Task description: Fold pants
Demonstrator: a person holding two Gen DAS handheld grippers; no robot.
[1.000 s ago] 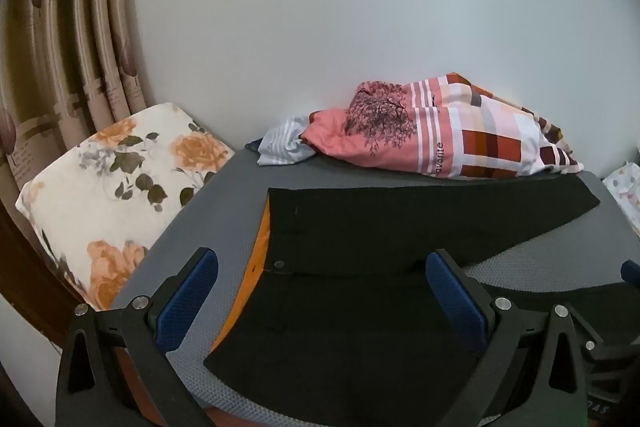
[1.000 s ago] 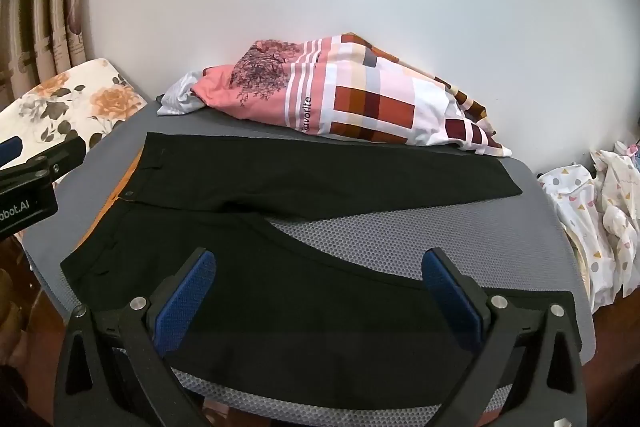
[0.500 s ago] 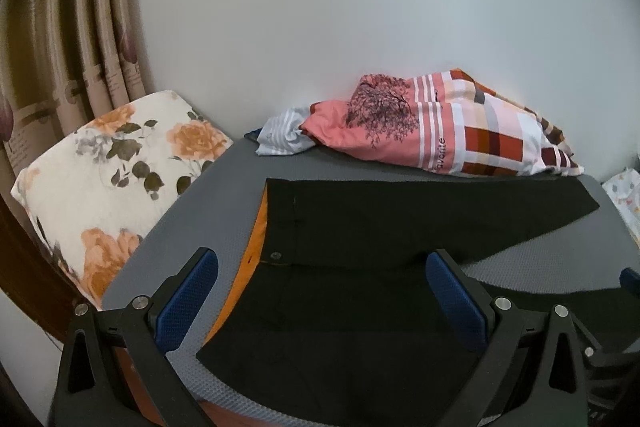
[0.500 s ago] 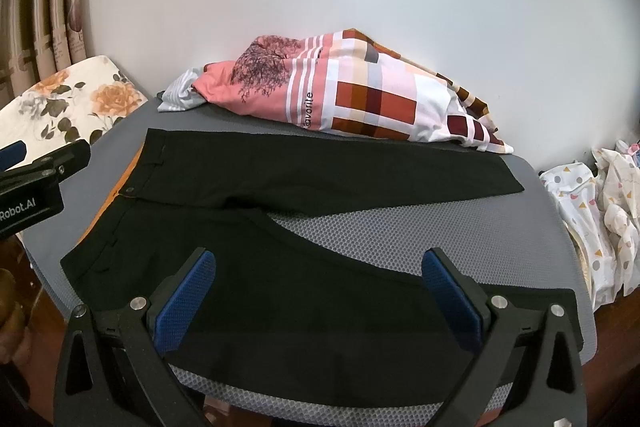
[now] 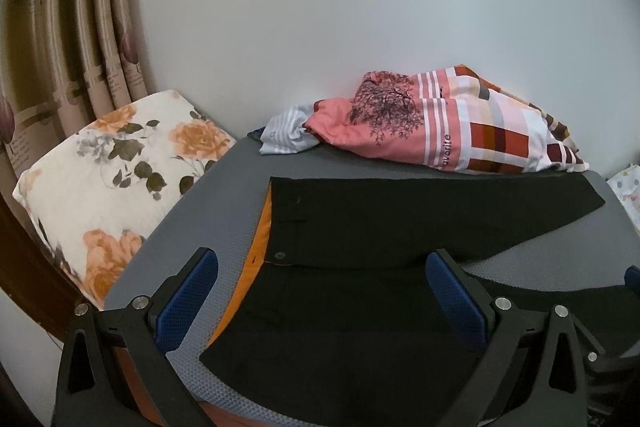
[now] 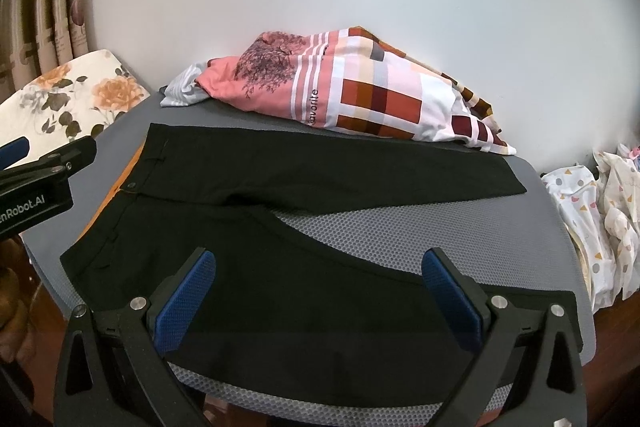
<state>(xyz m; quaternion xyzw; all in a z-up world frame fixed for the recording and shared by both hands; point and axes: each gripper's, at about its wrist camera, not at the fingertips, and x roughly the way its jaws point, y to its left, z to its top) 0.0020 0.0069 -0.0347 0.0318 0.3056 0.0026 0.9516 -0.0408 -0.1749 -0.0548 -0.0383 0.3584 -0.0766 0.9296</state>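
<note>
Black pants (image 6: 280, 219) lie spread flat on a grey mesh-covered table (image 6: 400, 231), waistband to the left, both legs running right and splayed apart in a V. In the left wrist view the pants (image 5: 360, 291) show their waistband, a button and orange lining at the left edge. My left gripper (image 5: 320, 267) hovers open above the waist end, nothing between its blue pads. My right gripper (image 6: 318, 271) hovers open over the near leg, also holding nothing. The left gripper's body (image 6: 40, 179) shows at the left edge of the right wrist view.
A pink and checked bundle of fabric (image 6: 352, 95) lies along the table's back edge by the white wall. A floral cushion (image 5: 116, 179) stands left of the table beside curtains (image 5: 80, 27). Patterned white clothes (image 6: 600, 211) are piled to the right of the table.
Both grippers have drawn back and risen a little, so the pants and table sit slightly lower and further away in each view. The pants have not moved.
</note>
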